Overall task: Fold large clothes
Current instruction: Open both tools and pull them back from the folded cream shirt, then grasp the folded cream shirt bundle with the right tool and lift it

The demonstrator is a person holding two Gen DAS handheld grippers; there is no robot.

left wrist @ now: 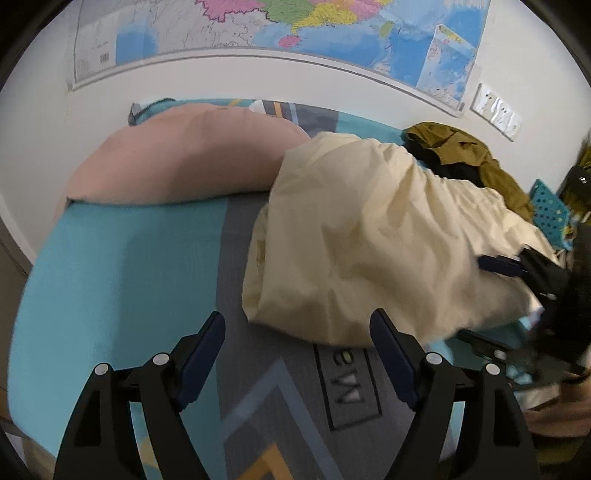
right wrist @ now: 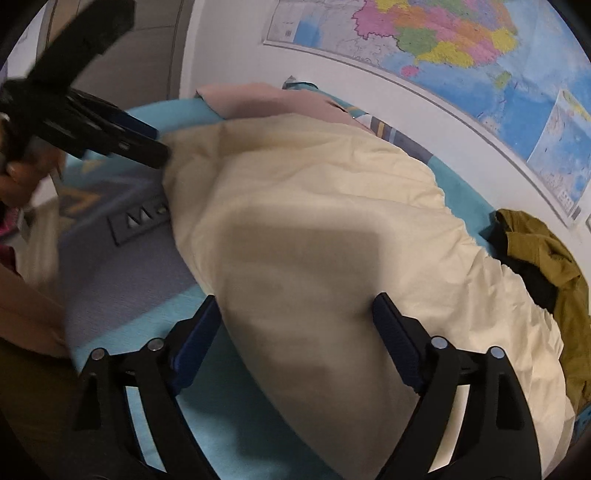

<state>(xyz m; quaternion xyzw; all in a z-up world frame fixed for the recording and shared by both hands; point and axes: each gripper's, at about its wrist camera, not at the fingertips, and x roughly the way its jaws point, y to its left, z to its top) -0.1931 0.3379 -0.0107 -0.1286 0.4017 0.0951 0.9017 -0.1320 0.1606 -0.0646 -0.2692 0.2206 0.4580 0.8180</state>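
Observation:
A large cream-yellow garment (left wrist: 369, 236) lies crumpled on the bed; it also fills the middle of the right wrist view (right wrist: 314, 229). My left gripper (left wrist: 297, 323) is open and empty, just in front of the garment's near-left edge. In the right wrist view the left gripper (right wrist: 155, 142) shows at the garment's far-left edge. My right gripper (right wrist: 295, 306) is open, its jaws straddling the garment's near edge. In the left wrist view the right gripper (left wrist: 484, 299) shows open at the garment's right side, one finger above the cloth and one below.
The bed has a teal and grey cover (left wrist: 110, 277) with lettering. A pink pillow (left wrist: 184, 162) lies at the head. An olive garment over something black (left wrist: 476, 158) is heaped beyond the cream one. A teal perforated basket (left wrist: 550, 210) stands at right. A map (left wrist: 295, 29) hangs on the wall.

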